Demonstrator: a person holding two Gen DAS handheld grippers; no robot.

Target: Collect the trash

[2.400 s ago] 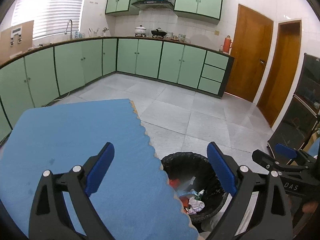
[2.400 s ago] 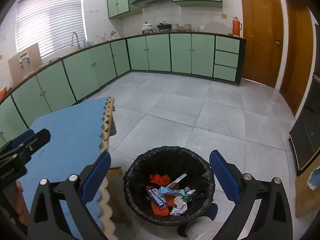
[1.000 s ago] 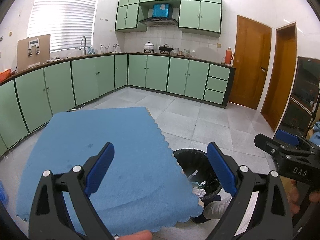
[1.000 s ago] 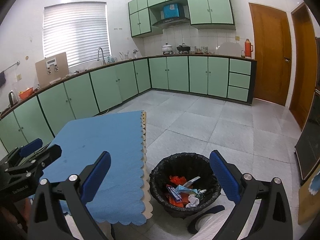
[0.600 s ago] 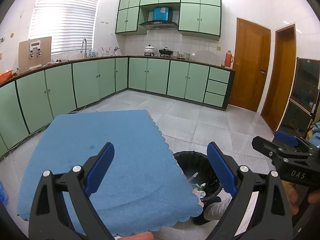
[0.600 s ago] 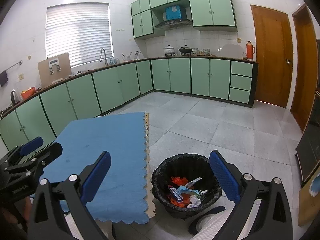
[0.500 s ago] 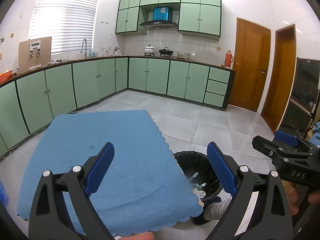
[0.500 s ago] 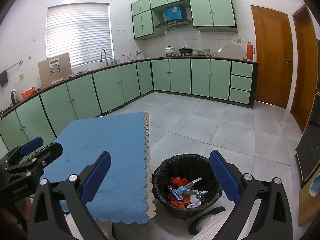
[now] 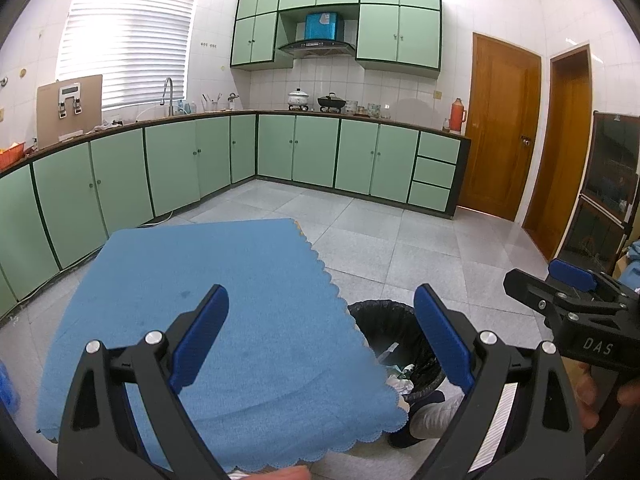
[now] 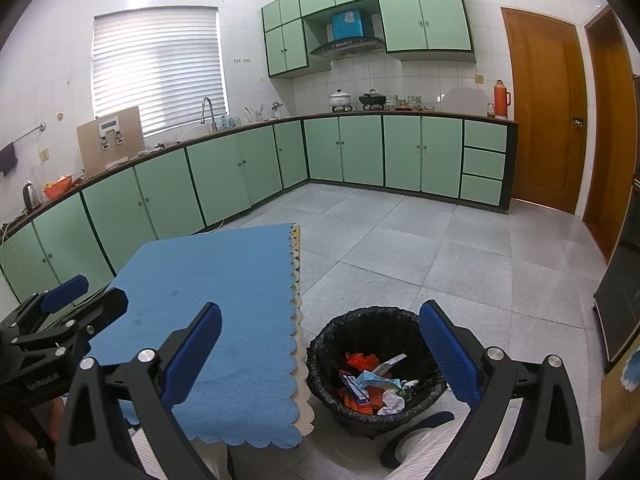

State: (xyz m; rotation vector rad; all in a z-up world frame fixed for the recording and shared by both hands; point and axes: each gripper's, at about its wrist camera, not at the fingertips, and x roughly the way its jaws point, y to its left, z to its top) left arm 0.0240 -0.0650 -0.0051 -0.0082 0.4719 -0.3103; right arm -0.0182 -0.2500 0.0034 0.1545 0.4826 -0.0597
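A black-lined trash bin stands on the floor right of the table; it also shows in the left wrist view. It holds orange wrappers, a blue packet and crumpled white paper. The table has a blue scalloped cloth, also in the right wrist view, with nothing on it. My left gripper is open and empty above the cloth's near edge. My right gripper is open and empty above the bin's left rim.
Green base cabinets run along the left and far walls. Grey tiled floor lies beyond the bin. Two wooden doors stand at the right. A dark cabinet is at the far right. The person's shoe is next to the bin.
Both grippers have risen and pulled back from the bin since 2.4 s ago, so more of the kitchen shows. In the last half second nothing has visibly moved.
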